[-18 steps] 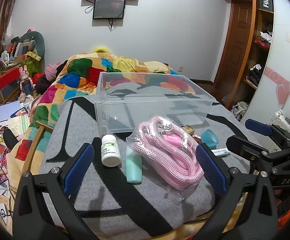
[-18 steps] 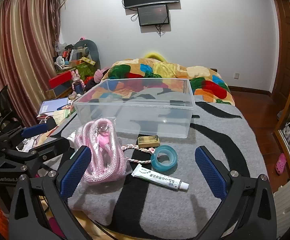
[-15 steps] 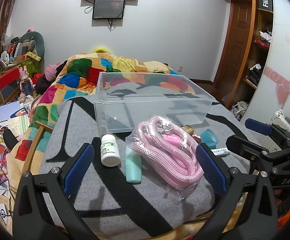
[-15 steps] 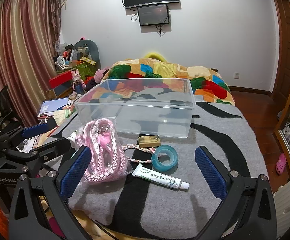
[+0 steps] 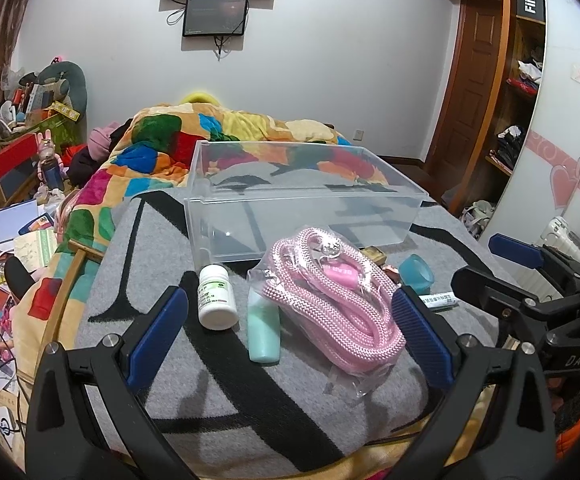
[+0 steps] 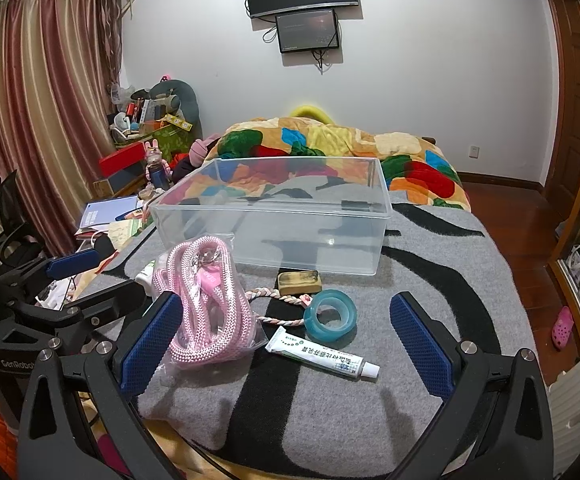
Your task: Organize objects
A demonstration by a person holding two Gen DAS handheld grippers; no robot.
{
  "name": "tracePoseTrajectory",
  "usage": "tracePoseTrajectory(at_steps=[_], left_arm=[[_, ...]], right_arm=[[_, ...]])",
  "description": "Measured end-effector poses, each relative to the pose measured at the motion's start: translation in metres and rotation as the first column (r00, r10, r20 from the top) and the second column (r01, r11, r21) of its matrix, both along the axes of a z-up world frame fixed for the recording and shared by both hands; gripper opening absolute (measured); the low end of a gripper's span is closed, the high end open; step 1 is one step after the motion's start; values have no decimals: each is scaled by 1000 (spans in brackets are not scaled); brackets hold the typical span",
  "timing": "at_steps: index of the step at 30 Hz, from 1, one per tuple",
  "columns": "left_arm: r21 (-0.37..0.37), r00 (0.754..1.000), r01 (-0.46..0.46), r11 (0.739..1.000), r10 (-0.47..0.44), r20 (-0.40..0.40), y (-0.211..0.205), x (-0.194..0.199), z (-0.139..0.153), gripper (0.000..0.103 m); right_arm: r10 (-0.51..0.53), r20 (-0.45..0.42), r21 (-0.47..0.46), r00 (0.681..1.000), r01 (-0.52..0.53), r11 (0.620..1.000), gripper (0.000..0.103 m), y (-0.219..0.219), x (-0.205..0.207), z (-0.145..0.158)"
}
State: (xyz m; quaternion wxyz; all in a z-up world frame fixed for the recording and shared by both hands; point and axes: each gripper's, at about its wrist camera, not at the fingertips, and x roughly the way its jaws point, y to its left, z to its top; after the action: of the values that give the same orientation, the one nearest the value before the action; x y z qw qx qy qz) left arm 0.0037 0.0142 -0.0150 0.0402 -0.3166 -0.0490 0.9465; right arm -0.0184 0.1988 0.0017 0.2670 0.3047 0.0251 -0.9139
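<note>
A clear plastic bin (image 5: 305,212) (image 6: 274,220) stands empty on a grey and black blanket. In front of it lie a bagged pink rope (image 5: 329,308) (image 6: 206,304), a white pill bottle (image 5: 216,298), a mint green bottle (image 5: 265,330), a teal tape roll (image 6: 329,314) (image 5: 417,274), a white ointment tube (image 6: 321,354), a tan block (image 6: 299,282) and a braided cord (image 6: 278,298). My left gripper (image 5: 290,336) is open and empty, just before the two bottles and the rope. My right gripper (image 6: 286,344) is open and empty, around the tube and tape.
A colourful quilt (image 6: 329,148) covers the bed behind the bin. Clutter and papers (image 5: 6,232) lie on the floor at the left. A door and shelves (image 5: 521,80) stand at the right. The blanket's front edge is close under both grippers.
Both grippers have edged slightly forward toward the objects. Nothing was taken hold of or moved.
</note>
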Motion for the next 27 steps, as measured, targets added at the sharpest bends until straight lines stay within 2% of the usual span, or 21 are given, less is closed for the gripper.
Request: tracePoseTrajectory(at_steps=[27], left_arm=[[2,1000,1,1000,-1,1,3,0,1,103]], right_arm=[[3,2,0,1000,-3,1000,103,-2,4,1]])
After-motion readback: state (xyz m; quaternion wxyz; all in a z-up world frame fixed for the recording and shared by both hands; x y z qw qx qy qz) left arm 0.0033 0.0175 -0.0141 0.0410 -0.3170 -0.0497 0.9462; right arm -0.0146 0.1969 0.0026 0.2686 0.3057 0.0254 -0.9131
